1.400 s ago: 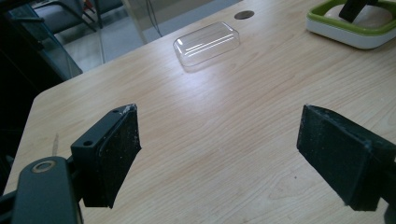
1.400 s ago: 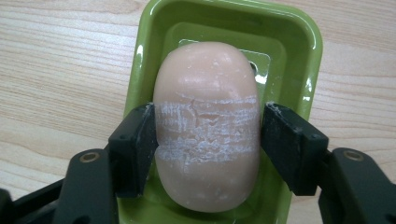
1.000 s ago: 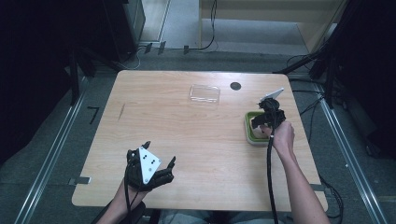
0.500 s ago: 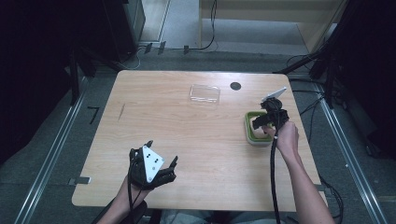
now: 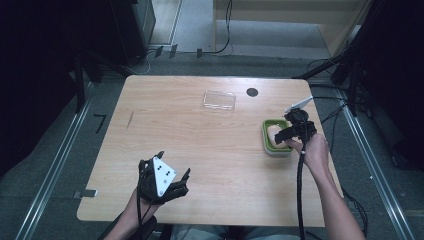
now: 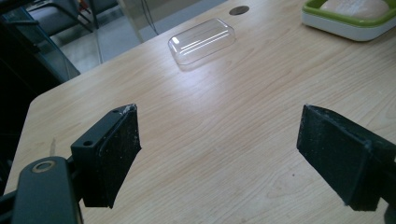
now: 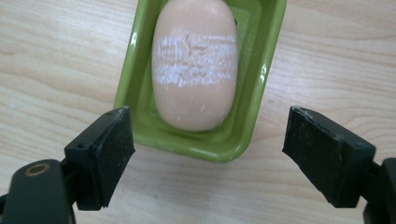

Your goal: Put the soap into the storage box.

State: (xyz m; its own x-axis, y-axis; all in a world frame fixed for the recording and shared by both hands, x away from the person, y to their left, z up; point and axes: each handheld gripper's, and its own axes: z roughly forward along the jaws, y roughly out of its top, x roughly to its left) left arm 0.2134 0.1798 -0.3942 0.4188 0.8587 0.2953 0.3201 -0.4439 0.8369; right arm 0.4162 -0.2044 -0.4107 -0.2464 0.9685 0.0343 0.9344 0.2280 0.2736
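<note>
The right gripper (image 7: 208, 158) hangs with jaws spread wide above the pink oval soap bar (image 7: 195, 63) in the green plastic dish (image 7: 130, 79), which lies just ahead of the jaws. It looks ready to reach down; next it must close gently on the soap. The left gripper (image 6: 219, 158) waits, spread wide too.

High view overlooks the table (image 5: 200, 150); gripper views sit close, seemingly angled downward.

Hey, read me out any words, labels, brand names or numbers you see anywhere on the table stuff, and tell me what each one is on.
No readable text anywhere.
Soap bar: a whitish cracked band across its top, no letters legible.
Green soap dish: plain, no label.
Clear plastic lid: only light reflections.
Grey plate on the left tongs: a few dark dots, no characters.
Table: bare wood grain and a dark round hole, no markings to read.
</note>
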